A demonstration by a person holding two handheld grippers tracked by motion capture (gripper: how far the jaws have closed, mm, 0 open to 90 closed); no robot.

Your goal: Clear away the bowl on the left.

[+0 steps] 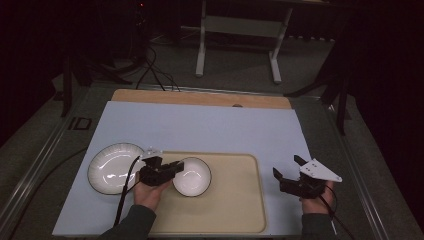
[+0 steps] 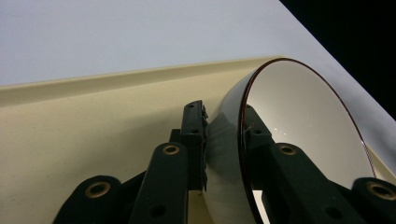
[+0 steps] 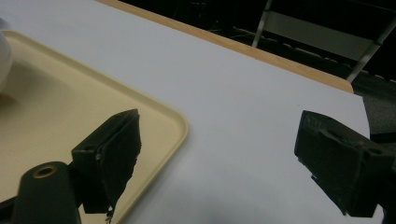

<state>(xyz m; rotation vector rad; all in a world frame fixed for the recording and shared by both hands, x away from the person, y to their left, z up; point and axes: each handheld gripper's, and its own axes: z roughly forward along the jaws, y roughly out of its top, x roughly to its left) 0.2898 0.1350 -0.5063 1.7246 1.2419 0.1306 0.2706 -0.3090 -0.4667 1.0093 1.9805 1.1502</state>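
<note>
A small white bowl (image 1: pixel 193 176) with a dark rim sits over the left part of a cream tray (image 1: pixel 235 200). My left gripper (image 1: pixel 172 168) is shut on the bowl's left rim. In the left gripper view the bowl (image 2: pixel 299 121) has one jaw inside its wall and one outside, and the tray (image 2: pixel 84 121) lies beneath. A larger white plate (image 1: pixel 114 167) rests on the pale blue mat, left of the tray. My right gripper (image 1: pixel 286 167) stands open over the mat, right of the tray, with nothing between its jaws (image 3: pixel 217 154).
The pale blue mat (image 1: pixel 210 127) covers the table, with a wooden strip (image 1: pixel 200 97) along its far edge. The tray's corner (image 3: pixel 177 126) lies just left of the right gripper. Beyond the table are a white desk frame (image 1: pixel 240 40) and cables on a dark floor.
</note>
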